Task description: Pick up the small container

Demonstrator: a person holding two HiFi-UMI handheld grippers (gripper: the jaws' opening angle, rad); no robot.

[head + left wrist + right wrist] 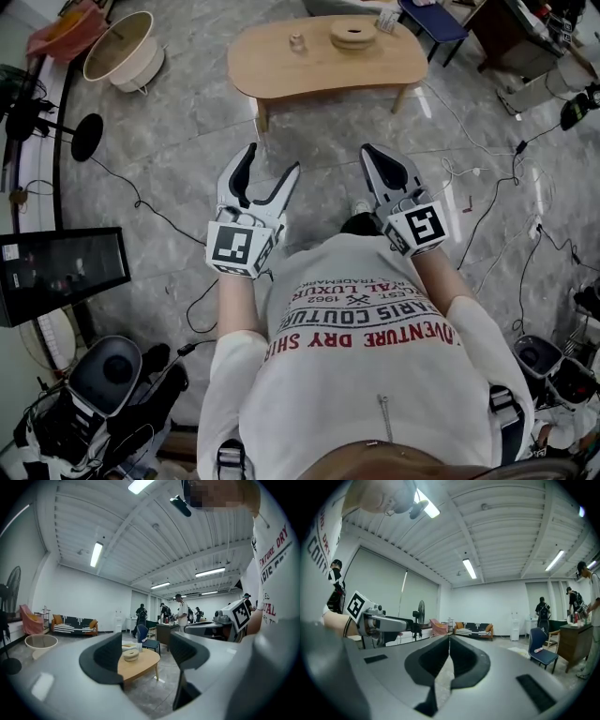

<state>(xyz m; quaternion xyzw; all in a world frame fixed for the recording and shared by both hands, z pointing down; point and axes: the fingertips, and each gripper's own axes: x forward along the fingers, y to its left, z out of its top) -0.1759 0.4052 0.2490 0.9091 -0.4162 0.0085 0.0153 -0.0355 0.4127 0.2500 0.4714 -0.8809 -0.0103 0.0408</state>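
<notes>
A small clear container [297,41] stands on the low wooden table [281,70] across the floor ahead of me, left of a round wooden lidded dish [353,35]. My left gripper [270,161] is held at chest height, open, with nothing between its jaws. My right gripper [369,150] hangs beside it, shut and empty. In the left gripper view the table [145,665] shows far off between the spread fingers of my left gripper [146,651], with the dish [131,655] and the small container [139,647] on it. In the right gripper view my right gripper [449,641] has its pads together.
A round cream tub [120,47] sits left of the table, with a fan base [86,137] and a monitor [61,272] nearer on the left. Cables [487,211] trail over the floor. A blue chair [433,19] stands behind the table. People [182,613] stand at the far desks.
</notes>
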